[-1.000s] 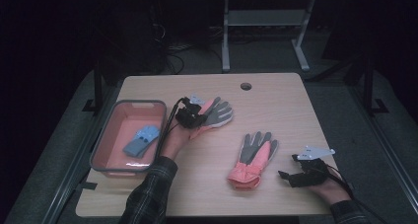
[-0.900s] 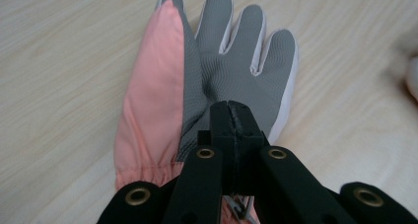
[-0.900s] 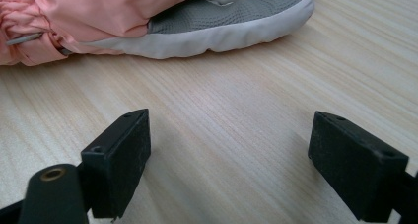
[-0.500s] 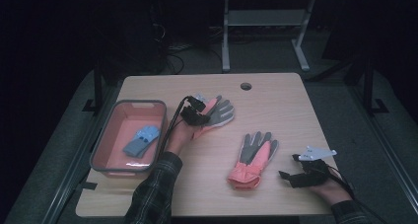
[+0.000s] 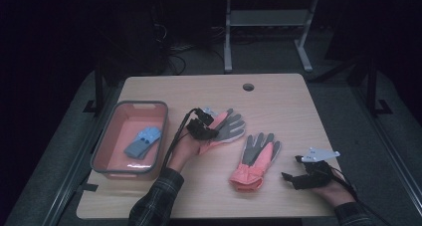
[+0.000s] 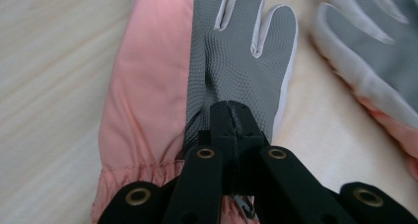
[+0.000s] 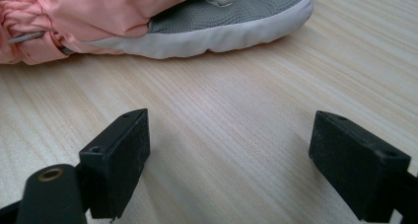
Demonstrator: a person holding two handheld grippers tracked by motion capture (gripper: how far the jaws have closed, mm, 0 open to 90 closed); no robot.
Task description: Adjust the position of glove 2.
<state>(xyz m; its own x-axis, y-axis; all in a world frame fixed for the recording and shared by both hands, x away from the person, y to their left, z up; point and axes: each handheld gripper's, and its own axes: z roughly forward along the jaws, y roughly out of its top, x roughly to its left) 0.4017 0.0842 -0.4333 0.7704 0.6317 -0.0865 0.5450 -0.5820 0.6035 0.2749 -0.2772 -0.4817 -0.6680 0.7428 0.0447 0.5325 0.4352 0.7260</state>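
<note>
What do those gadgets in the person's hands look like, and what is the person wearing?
Both are black. The left gripper trails a dark cable toward the person. Its jaws sit on black links with brass-coloured rivets. The right gripper has blocky square pads and a pale grey three-cornered plate on top. The sleeve is dark plaid.

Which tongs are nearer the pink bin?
Left. The left tongs, shut on a glove, sit just right of the pink bin; the right tongs rest open near the table's far right edge.
</note>
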